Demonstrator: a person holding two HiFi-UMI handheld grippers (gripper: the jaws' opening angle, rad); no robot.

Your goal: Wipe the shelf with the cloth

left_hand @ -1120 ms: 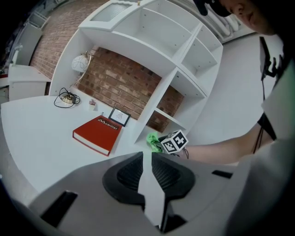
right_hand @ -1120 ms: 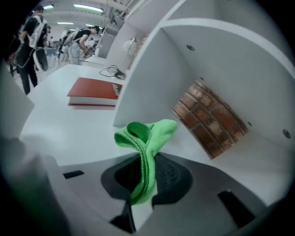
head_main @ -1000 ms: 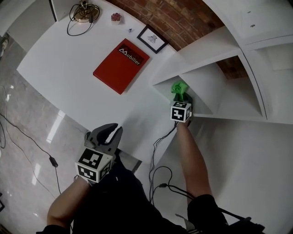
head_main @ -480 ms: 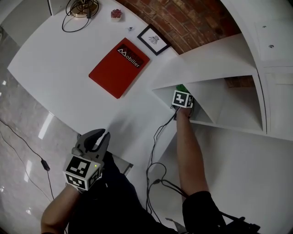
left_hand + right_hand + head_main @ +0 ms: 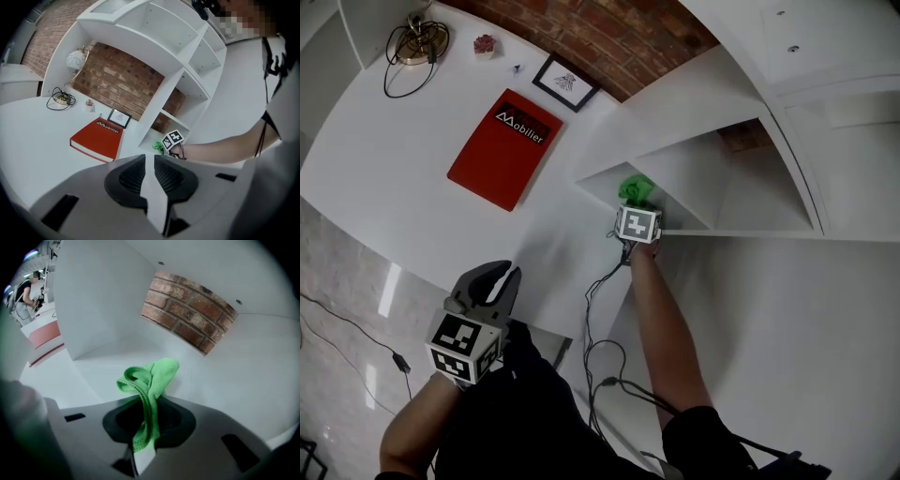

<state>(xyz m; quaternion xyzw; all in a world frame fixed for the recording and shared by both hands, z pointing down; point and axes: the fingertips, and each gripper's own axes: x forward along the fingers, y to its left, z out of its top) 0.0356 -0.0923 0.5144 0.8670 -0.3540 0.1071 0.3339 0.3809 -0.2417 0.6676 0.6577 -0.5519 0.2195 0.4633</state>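
Note:
A green cloth (image 5: 151,380) is pinched in my right gripper (image 5: 146,401), which is shut on it; its bunched end sticks out over the white shelf floor (image 5: 112,357). From the head view, the right gripper (image 5: 636,208) sits at the front edge of the lowest shelf bay (image 5: 694,183), with the cloth (image 5: 635,190) just inside. My left gripper (image 5: 499,284) hangs low at the left, away from the shelf, jaws together with nothing between them. In the left gripper view, the left gripper (image 5: 149,174) points toward the shelf and the right gripper's marker cube (image 5: 172,139).
A red book (image 5: 503,146) lies on the white desk (image 5: 403,169), with a small framed picture (image 5: 566,82), a tiny plant (image 5: 484,44) and a coiled cable (image 5: 414,42) behind it. A brick wall (image 5: 187,310) backs the shelf. Cables (image 5: 598,309) hang below my right arm.
The right gripper pushed the cloth deeper into the shelf bay, then drew it back toward the front edge. The left gripper stayed low and shifted slightly left.

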